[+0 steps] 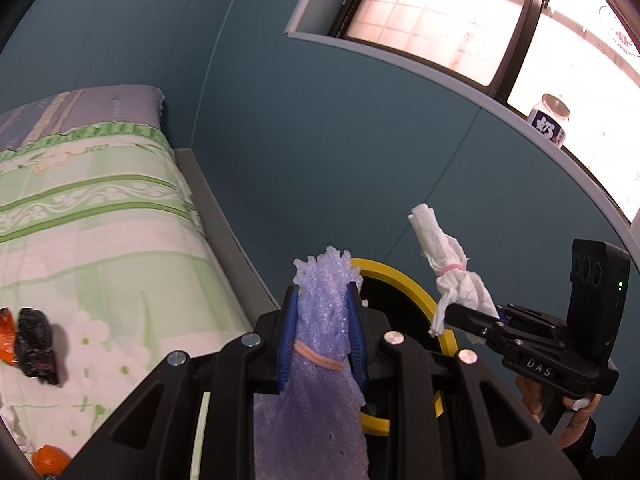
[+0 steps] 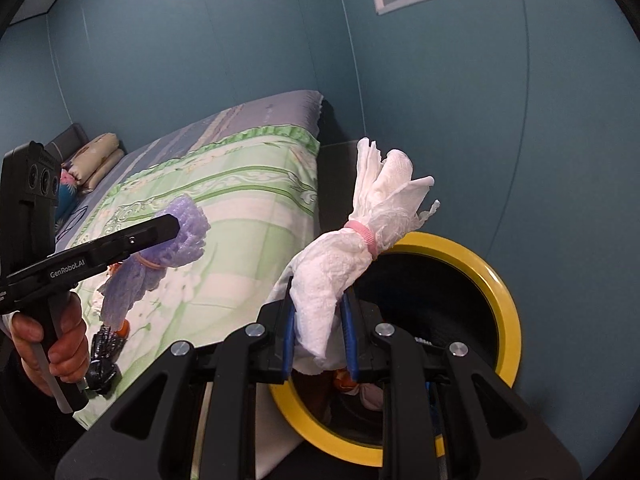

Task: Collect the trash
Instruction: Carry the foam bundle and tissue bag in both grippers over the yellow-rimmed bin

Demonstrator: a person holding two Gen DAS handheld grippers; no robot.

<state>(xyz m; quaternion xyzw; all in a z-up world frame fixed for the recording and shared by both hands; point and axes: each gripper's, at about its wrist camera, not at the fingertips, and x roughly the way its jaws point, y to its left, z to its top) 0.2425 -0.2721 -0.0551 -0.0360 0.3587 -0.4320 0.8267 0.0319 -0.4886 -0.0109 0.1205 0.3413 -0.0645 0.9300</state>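
Note:
My left gripper (image 1: 322, 300) is shut on a purple foam wad (image 1: 320, 320) tied with a rubber band, held above the yellow-rimmed trash bin (image 1: 420, 292). It also shows in the right wrist view (image 2: 176, 226) with the foam wad (image 2: 160, 252) over the bed. My right gripper (image 2: 318, 300) is shut on a white tissue bundle (image 2: 360, 240) tied with a pink band, right over the bin (image 2: 496, 280), which holds some trash. In the left wrist view the right gripper (image 1: 476, 314) holds the tissue bundle (image 1: 444, 264) beside the bin.
A bed with a green floral sheet (image 1: 100, 220) lies left of the bin. A black wrapper (image 1: 36, 344) and orange scraps (image 1: 6, 336) lie on it. A jar (image 1: 550, 118) stands on the window sill. Blue walls stand behind.

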